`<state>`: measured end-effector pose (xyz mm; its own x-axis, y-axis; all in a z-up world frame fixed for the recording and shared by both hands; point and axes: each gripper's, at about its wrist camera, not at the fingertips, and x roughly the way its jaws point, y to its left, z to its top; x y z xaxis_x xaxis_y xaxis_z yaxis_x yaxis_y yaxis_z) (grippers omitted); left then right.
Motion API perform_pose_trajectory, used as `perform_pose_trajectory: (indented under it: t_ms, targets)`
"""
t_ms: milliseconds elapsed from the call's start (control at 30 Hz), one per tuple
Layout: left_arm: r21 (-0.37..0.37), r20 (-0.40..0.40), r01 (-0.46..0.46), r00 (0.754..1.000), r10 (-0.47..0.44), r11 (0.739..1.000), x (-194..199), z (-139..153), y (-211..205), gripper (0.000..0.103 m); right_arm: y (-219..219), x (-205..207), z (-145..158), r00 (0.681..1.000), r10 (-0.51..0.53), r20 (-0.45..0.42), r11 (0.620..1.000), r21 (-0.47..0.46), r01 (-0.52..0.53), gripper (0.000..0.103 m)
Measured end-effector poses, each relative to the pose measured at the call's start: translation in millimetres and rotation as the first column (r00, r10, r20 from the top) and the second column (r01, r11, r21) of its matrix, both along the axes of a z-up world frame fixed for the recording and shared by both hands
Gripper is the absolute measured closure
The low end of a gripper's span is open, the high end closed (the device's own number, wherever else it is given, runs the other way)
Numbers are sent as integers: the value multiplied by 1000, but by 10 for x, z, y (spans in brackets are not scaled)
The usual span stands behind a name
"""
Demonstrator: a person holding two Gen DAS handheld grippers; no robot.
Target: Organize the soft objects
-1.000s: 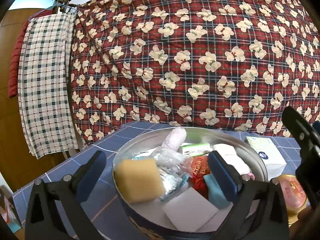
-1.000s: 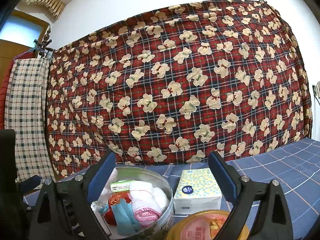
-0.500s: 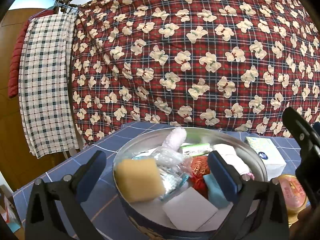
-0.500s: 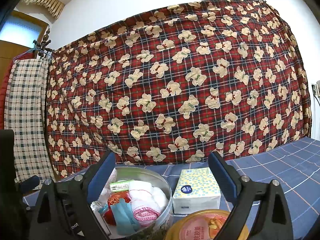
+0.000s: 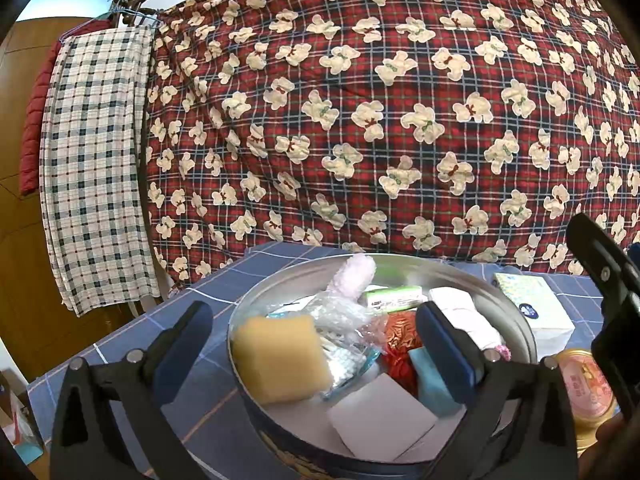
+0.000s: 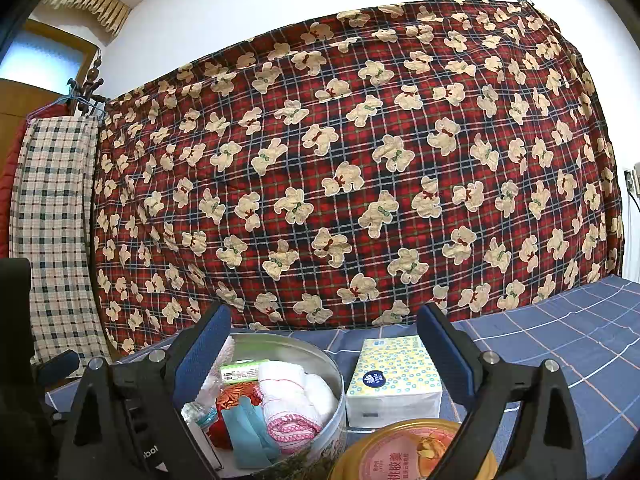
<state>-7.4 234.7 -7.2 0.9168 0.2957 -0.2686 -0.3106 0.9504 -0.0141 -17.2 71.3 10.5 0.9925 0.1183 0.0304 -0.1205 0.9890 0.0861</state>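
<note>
Nothing shifted over the last second: you held both the left gripper (image 5: 312, 344) and right gripper (image 6: 324, 344) spread wide and empty above the round tin (image 5: 520, 320), soft items already inside; the tissue pack (image 6: 394, 376) sat just right of it.

Teddy-print quilt (image 6: 360, 184), checked cloth (image 5: 92, 168) hanging left

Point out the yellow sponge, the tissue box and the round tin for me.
yellow sponge (image 5: 280, 358), left wrist view, middle of its top face.
tissue box (image 6: 394, 368), right wrist view, patterned top.
round tin (image 5: 516, 316), left wrist view, right rim.
</note>
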Motion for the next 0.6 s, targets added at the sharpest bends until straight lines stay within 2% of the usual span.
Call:
perform_pose_trajectory:
  t_ms: [600]
  targets:
    - [5, -8, 8, 1000, -8, 1000, 3, -7, -18, 0, -2, -1, 3, 1000, 2, -2, 1000, 0, -2, 7]
